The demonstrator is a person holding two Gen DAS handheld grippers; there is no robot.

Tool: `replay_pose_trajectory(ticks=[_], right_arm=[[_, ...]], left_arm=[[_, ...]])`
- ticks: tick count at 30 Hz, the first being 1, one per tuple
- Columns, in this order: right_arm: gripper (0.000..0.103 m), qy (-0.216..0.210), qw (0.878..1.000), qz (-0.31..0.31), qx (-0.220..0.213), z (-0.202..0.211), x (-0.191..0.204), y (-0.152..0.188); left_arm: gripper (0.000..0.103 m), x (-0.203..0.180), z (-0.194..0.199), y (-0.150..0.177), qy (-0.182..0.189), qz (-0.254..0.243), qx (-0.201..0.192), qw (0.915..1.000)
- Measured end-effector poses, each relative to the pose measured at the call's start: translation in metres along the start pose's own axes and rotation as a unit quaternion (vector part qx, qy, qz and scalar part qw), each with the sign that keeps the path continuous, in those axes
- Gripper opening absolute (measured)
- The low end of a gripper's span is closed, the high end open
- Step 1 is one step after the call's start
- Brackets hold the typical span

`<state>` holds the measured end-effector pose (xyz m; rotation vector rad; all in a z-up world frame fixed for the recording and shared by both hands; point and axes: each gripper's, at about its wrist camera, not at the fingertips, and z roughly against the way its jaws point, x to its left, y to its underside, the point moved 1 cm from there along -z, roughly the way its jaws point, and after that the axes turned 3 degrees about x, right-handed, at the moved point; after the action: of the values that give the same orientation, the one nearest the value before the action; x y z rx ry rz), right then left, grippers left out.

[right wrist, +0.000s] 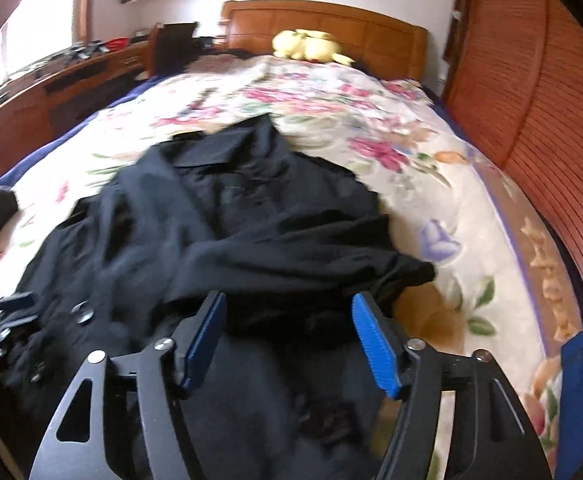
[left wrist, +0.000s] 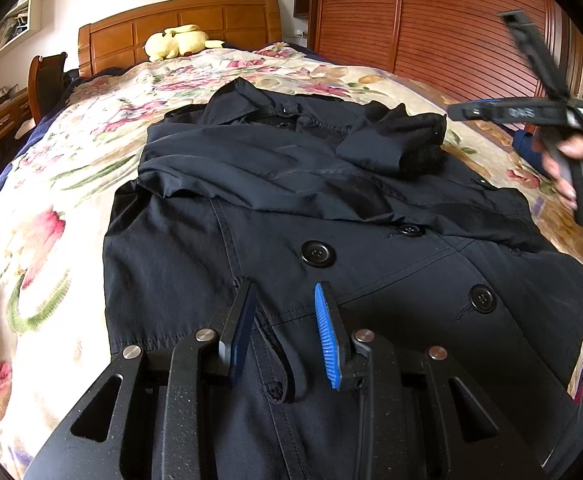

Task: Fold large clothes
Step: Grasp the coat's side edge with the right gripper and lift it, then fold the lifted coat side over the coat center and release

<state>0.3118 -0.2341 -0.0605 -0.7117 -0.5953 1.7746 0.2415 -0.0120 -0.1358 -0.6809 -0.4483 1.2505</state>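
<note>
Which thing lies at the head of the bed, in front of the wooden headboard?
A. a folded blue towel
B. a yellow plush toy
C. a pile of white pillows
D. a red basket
B: a yellow plush toy lies against the wooden headboard, beyond the black coat that is spread on the floral bedspread.
</note>
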Motion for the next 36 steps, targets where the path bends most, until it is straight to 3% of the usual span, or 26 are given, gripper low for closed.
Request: replay_pose_trajectory(ticks=[7,13,16,18,19,20,23,27,36], right_arm=[[0.072,0.032,0.996,-0.076,0.036,-0.049,-0.035,-0.019],[0.072,0.012,0.986,-0.14,0.094,-0.093,-0.044,-0.016],[0.071,0.033,0.99,-0.094,0.102,-0.1,-0.03,-0.015],[0.043,0.04,0.993,-0.059,0.095,-0.096,-0.015,-0.017],[0.038,0.048,0.993,-0.048,0.093,-0.094,-0.011,-0.018],[0.027,0.057,0.994,-0.036,0.087,-0.089,-0.005,-0.02],[0.018,0.075,0.996,-0.009,0.055,-0.067,0.009,-0.026],[0.017,0.072,0.997,0.003,-0.001,-0.019,0.033,-0.038],[0.017,-0.02,0.997,0.028,-0.066,0.076,0.106,-0.045]], left_arm=[[0.032,0.0,0.0,0.0,0.0,0.0,0.001,1.0],[0.032,0.001,-0.001,-0.001,0.001,-0.001,0.0,1.0],[0.032,0.001,-0.001,-0.001,0.002,-0.001,-0.001,1.0],[0.032,0.001,-0.001,-0.001,0.003,0.0,0.0,1.0],[0.032,0.001,0.0,-0.002,0.004,0.001,0.0,1.0],[0.032,0.001,0.0,-0.002,0.005,0.001,-0.001,1.0],[0.032,0.001,0.003,-0.003,0.006,0.0,-0.005,1.0],[0.032,0.002,0.008,-0.003,0.008,0.002,-0.012,0.9999],[0.032,0.015,0.029,-0.002,-0.007,0.006,-0.034,0.9994]])
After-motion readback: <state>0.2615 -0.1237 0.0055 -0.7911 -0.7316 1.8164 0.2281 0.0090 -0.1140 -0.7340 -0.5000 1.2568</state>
